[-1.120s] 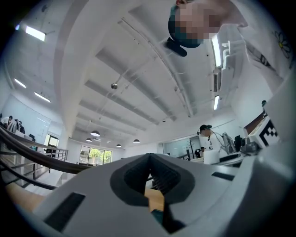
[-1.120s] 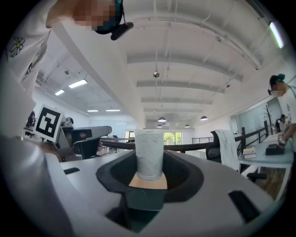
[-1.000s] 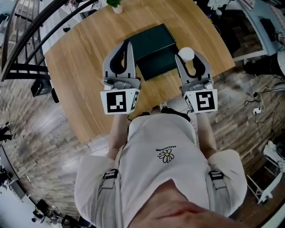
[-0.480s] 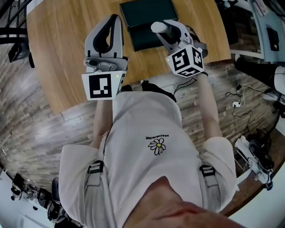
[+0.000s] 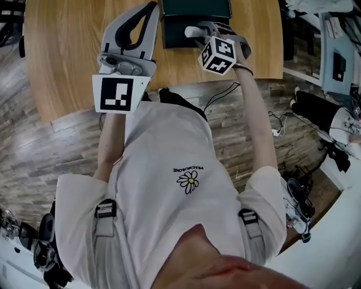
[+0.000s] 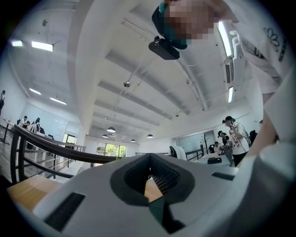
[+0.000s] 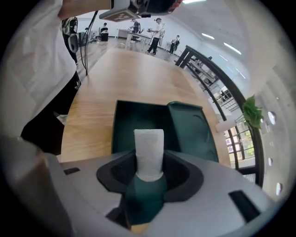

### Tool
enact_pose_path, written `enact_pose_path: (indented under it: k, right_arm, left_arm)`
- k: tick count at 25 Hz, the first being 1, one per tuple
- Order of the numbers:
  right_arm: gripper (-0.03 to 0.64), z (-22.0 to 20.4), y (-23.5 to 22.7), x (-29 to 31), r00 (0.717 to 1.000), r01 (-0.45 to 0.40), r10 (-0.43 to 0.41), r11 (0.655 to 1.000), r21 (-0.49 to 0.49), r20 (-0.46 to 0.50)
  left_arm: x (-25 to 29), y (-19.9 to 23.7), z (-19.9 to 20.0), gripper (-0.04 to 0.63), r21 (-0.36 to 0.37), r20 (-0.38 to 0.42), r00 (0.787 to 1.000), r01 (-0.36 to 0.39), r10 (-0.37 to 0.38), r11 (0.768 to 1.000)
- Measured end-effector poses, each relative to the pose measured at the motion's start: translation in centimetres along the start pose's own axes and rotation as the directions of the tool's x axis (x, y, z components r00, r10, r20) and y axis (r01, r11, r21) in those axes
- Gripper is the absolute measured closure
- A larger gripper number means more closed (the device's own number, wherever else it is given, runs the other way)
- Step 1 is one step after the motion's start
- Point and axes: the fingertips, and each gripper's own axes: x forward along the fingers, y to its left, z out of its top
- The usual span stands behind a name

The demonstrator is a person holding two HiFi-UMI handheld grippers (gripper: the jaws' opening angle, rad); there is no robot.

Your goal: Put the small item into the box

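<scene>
A small white roll (image 7: 149, 150) sticks out between the jaws of my right gripper (image 7: 149, 172), which is shut on it. In the head view this gripper (image 5: 198, 29) holds the roll (image 5: 190, 31) over the near part of the open dark green box (image 5: 174, 37). The right gripper view shows the box's hollow (image 7: 134, 122) right behind the roll, with its lid (image 7: 192, 132) lying beside it. My left gripper (image 5: 152, 5) hovers left of the box with its tips together and nothing in them. In its own view, the left gripper (image 6: 150, 156) is tilted up toward the ceiling.
The box lies on a long wooden table (image 7: 125, 74), whose near edge (image 5: 169, 84) runs just in front of the person's body. A potted plant (image 7: 252, 113) stands at the table's far end. Several people stand far off in the room (image 6: 233, 139).
My right gripper has swung left with the white roll and turned, from beside the box to over it. The left gripper stayed beside the box. The head camera has tilted down toward the body.
</scene>
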Motion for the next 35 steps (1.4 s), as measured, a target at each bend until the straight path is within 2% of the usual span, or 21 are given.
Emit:
enact_pose_path:
  k: [4, 9, 16, 21, 35]
  right_arm:
    - [0.445, -0.8, 1.2, 1.8, 0.991, -0.12, 0.118, 0.992, -0.029, -0.065]
    - [0.443, -1.4, 2.3, 2.7, 0.974, -0.211, 0.21, 0.977, -0.007, -0.087]
    - [0.442, -1.4, 2.1, 3.5, 0.964, -0.255, 0.255, 0.967, 0.019, -0.078]
    - [0.44, -1.5, 1.9, 3.9, 0.968, -0.238, 0.24, 0.971, 0.03, -0.078]
    - [0.403, -0.7, 1.9, 2.8, 0.957, -0.281, 0.285, 0.957, 0.063, -0.054]
  left_arm:
    - [0.0, 0.3, -1.3, 0.581, -0.01, -0.015, 1.0, -0.008, 0.008, 1.0]
    - [-0.4, 0.4, -1.8, 0.58, -0.003, -0.036, 0.999, -0.022, 0.022, 1.0]
    - [-0.1, 1.8, -1.8, 0.58, -0.002, -0.029, 0.998, -0.059, 0.059, 0.998]
    - [-0.2, 2.0, -1.6, 0.58, 0.012, -0.02, 0.996, -0.082, 0.082, 0.997]
    - [-0.5, 2.2, -1.5, 0.58, 0.019, -0.015, 0.996, -0.089, 0.089, 0.996]
